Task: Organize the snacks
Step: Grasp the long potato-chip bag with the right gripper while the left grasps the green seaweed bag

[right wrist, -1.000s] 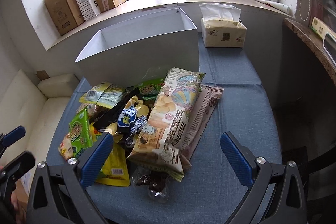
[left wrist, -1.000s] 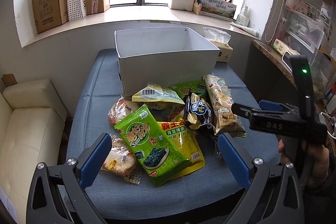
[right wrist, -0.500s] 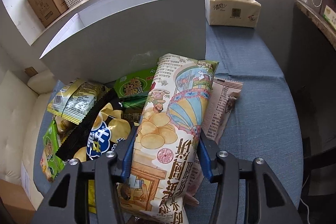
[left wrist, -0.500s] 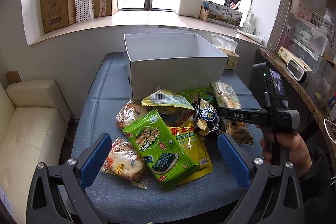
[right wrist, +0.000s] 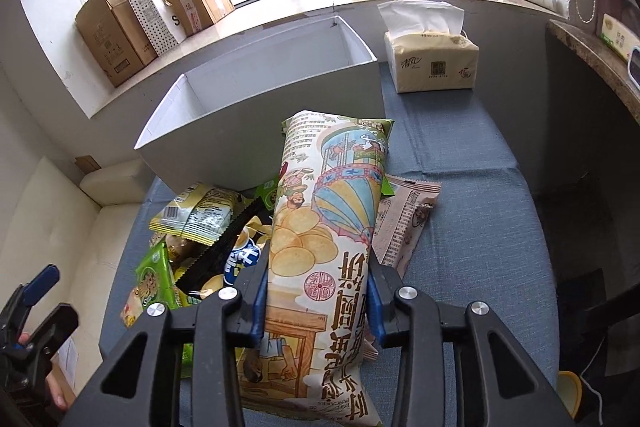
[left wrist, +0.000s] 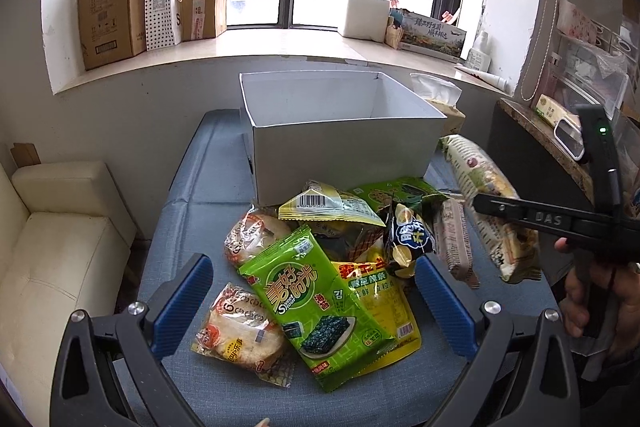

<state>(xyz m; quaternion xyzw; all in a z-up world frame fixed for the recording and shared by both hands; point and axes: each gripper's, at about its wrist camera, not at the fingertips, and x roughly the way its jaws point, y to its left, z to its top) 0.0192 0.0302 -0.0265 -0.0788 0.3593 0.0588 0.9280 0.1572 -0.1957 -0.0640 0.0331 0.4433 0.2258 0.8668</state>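
A long potato-chip bag (right wrist: 324, 187) with a balloon picture is between the blue pads (right wrist: 260, 291) of my right gripper (right wrist: 316, 267), whose jaws are closing and press both its sides. In the left wrist view that bag (left wrist: 476, 183) hangs tilted at the right of the snack pile, near the white box's corner. My left gripper (left wrist: 310, 291) is open above a green seaweed pack (left wrist: 316, 299) and grips nothing. The open white box (left wrist: 340, 143) stands behind the pile on the blue cloth table (left wrist: 200, 187).
Round cracker packs (left wrist: 240, 339), a yellow pack (left wrist: 380, 291), a dark chip bag (left wrist: 408, 231) and a pinkish wrapper (right wrist: 404, 223) lie in the pile. A tissue pack (right wrist: 432, 63) sits to the box's right. A cream sofa (left wrist: 52, 259) stands left, a counter (right wrist: 592, 55) right.
My right gripper went from wide open to shut on the long chip bag, and the bag rose off the pile. The left gripper edged closer to the snacks, still open.
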